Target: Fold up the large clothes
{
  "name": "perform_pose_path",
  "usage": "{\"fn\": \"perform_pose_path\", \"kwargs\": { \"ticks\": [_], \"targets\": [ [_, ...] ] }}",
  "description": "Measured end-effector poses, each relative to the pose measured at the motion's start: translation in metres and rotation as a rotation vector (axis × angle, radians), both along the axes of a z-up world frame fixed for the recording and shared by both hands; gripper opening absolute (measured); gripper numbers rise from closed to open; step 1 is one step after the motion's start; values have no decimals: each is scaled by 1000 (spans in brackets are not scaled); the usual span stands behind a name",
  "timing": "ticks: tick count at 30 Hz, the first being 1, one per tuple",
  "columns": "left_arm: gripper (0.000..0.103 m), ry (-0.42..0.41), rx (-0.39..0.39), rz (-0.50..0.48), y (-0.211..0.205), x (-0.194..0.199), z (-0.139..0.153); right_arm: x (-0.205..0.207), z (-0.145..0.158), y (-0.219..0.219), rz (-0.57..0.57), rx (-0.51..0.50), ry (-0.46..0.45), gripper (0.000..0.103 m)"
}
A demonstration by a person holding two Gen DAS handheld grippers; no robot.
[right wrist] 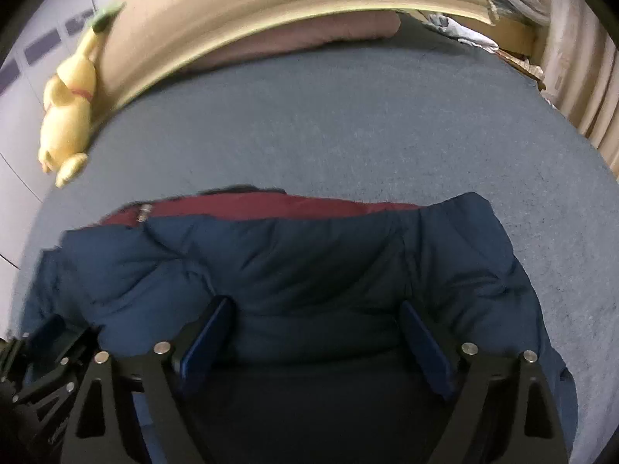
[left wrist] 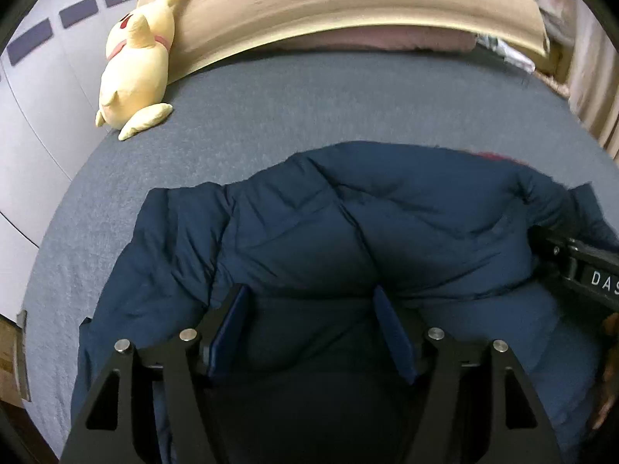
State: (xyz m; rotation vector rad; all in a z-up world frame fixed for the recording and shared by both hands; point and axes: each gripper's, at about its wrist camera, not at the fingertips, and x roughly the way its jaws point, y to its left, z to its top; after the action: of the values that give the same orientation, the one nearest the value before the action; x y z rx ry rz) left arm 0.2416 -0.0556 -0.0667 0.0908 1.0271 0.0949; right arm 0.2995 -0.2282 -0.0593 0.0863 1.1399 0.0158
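A puffy navy-blue jacket (left wrist: 329,232) lies bunched on the grey bed; its dark red lining (right wrist: 247,205) shows along the far edge in the right wrist view. My left gripper (left wrist: 311,294) is open, its blue fingers spread wide with jacket fabric bulging between them. My right gripper (right wrist: 313,305) is open too, fingers wide apart over the jacket (right wrist: 309,263). The right gripper's black body (left wrist: 580,270) shows at the right edge of the left wrist view, and the left gripper's body (right wrist: 42,367) at the lower left of the right wrist view.
The grey bed sheet (left wrist: 271,116) stretches beyond the jacket. A yellow plush toy (left wrist: 135,58) leans at the far left against a tan headboard (left wrist: 329,0). A mauve pillow (right wrist: 309,38) lies under the headboard. Curtains (right wrist: 580,77) hang on the right.
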Motion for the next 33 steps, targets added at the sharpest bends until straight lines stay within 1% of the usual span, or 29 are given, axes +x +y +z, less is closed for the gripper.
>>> {"fn": "perform_pose_path", "kwargs": {
  "ticks": [2, 3, 5, 8, 10, 12, 14, 16, 19, 21, 24, 28, 31, 33],
  "targets": [
    [69, 11, 13, -2, -1, 0, 1, 2, 1, 3, 11, -27, 13, 92],
    [69, 12, -2, -3, 2, -3, 5, 0, 5, 2, 11, -26, 5, 92],
    [69, 3, -27, 7, 11, -12, 14, -11, 20, -3, 3, -7, -40, 92],
    [69, -41, -64, 16, 25, -34, 31, -54, 56, -9, 12, 32, -152, 92],
    [69, -71, -79, 18, 36, -54, 42, -90, 72, -13, 27, 52, -202, 92],
    [69, -91, -86, 39, 47, -75, 49, -123, 77, -15, 32, 62, -229, 92],
    [69, -101, -100, 48, 57, -98, 52, -156, 73, -20, 40, 71, -233, 92],
    [69, -110, -95, 56, 61, -112, 52, -179, 67, -20, 36, 65, -246, 92],
    [69, -112, -80, 64, 62, -139, 50, -201, 60, -17, 19, 22, -266, 92],
    [69, -110, -84, 69, 63, -144, 45, -203, 56, -19, 16, 10, -280, 93],
    [69, -106, -72, 75, 62, -152, 36, -208, 48, -17, 13, -21, -278, 93],
    [69, -117, -90, 72, 64, -158, 23, -210, 34, -21, 5, -5, -249, 96],
    [70, -125, -120, 70, 67, -161, 13, -210, 26, -23, -1, 12, -236, 98],
    [72, -133, -139, 68, 69, -165, 3, -212, 17, -26, -5, 30, -244, 100]
  ]
}}
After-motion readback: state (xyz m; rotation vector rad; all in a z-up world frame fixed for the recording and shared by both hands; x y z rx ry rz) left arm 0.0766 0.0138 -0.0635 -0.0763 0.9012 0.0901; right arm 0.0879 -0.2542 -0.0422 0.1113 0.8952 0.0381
